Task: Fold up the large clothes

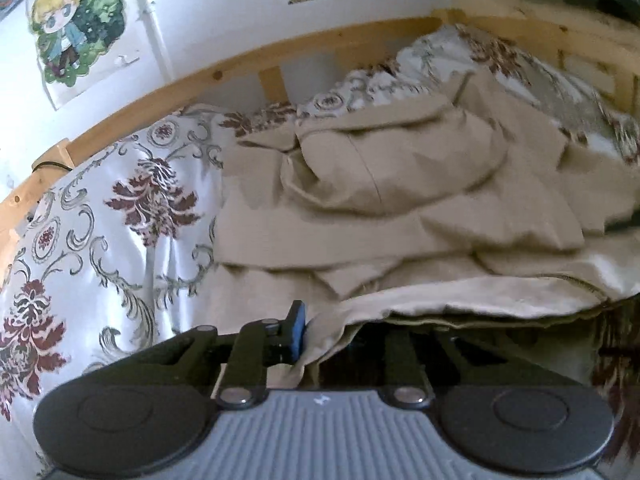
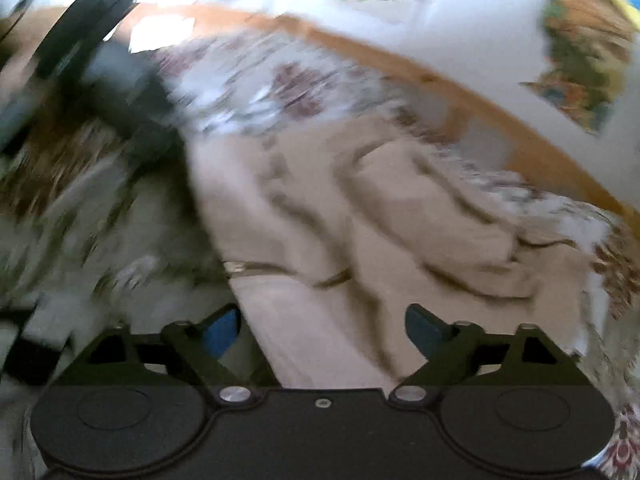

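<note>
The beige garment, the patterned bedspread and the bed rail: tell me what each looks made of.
Beige garment: matte woven cloth, probably cotton or linen; it creases softly and shows stitched seams. Patterned bedspread: likely satin or polyester; its white ground shines in the light. Bed rail: pale unpainted wood, perhaps pine; knots and grain show.

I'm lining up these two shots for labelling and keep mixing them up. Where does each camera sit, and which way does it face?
Left wrist: on the left gripper, looking down along it at the beige garment on the patterned bedspread; its jaws pinch a garment edge.
Right wrist: on the right gripper, looking down at the same garment, blurred; jaws wide apart, cloth lying between them but not pinched.
Shared: garment, bedspread, wooden bed rail, posters on the wall.
</note>
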`<act>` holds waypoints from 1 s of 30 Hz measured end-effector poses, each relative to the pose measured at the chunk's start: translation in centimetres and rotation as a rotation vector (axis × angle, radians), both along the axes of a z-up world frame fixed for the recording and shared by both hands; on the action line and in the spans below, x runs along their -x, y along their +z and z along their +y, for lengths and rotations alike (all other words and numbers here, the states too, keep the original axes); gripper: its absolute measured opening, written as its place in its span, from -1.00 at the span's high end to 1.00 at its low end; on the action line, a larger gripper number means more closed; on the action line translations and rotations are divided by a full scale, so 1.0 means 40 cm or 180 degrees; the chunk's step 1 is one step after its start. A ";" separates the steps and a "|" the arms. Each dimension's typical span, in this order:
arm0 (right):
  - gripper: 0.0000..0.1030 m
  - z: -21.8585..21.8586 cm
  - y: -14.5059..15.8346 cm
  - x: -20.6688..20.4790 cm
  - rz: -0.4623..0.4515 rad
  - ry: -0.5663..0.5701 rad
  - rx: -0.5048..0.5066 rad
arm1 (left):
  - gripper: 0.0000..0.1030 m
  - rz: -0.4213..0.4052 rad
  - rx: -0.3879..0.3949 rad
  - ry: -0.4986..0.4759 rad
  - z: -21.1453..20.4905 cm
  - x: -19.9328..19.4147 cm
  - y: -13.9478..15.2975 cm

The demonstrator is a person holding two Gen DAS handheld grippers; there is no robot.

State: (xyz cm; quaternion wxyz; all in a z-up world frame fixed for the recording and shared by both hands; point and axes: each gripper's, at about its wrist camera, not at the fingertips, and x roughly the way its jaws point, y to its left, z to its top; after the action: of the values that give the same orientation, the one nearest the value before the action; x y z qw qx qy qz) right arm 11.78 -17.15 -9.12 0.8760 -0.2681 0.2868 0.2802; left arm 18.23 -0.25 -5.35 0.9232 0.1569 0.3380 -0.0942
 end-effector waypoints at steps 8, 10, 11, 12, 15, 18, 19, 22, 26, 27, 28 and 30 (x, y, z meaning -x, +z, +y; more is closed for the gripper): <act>0.19 -0.105 0.013 -0.054 -0.0271 -0.0995 0.0309 | 0.21 -0.0064 -0.0393 0.0010 0.006 0.028 -0.049; 0.24 -0.161 0.042 -0.058 -0.0249 -0.1261 -0.0016 | 0.19 -0.0076 -0.0588 0.0104 0.022 0.047 -0.077; 0.24 -0.178 0.049 -0.055 -0.0287 -0.1345 -0.0031 | 0.13 -0.0047 -0.0619 0.0171 0.039 0.056 -0.090; 0.24 -0.190 0.051 -0.052 -0.0319 -0.1377 0.0004 | 0.13 -0.0030 -0.0613 0.0233 0.055 0.064 -0.098; 0.22 -0.210 0.051 -0.039 -0.0370 -0.1368 0.0295 | 0.38 0.0041 -0.0554 0.0447 0.105 0.076 -0.117; 0.33 -0.240 0.043 -0.021 -0.0257 -0.1249 0.0463 | 0.80 0.0038 -0.0292 0.0510 0.141 0.079 -0.103; 0.68 -0.249 0.041 -0.017 -0.0141 -0.1213 0.0451 | 0.90 -0.0023 -0.0228 0.0497 0.143 0.085 -0.090; 0.90 -0.242 0.040 0.013 -0.0106 -0.1088 0.0543 | 0.94 -0.0172 -0.0216 0.0427 0.135 0.107 -0.045; 0.92 -0.240 0.084 0.060 -0.0244 -0.1109 0.0567 | 0.95 -0.0146 -0.0117 0.0259 0.141 0.154 0.040; 0.92 -0.245 0.102 0.076 -0.0274 -0.1120 0.0560 | 0.95 -0.0136 -0.0085 0.0206 0.146 0.171 0.068; 0.92 -0.251 0.120 0.092 -0.0291 -0.1118 0.0538 | 0.95 -0.0119 -0.0057 0.0161 0.150 0.179 0.092; 0.92 -0.263 0.166 0.124 -0.0352 -0.1090 0.0524 | 0.95 -0.0079 0.0014 0.0053 0.164 0.199 0.154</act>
State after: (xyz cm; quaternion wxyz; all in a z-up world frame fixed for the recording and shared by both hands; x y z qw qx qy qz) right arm 6.82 -27.68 -2.46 0.9004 -0.3011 0.3016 0.0876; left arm 10.28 6.30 0.81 0.9284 0.1532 0.3277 -0.0854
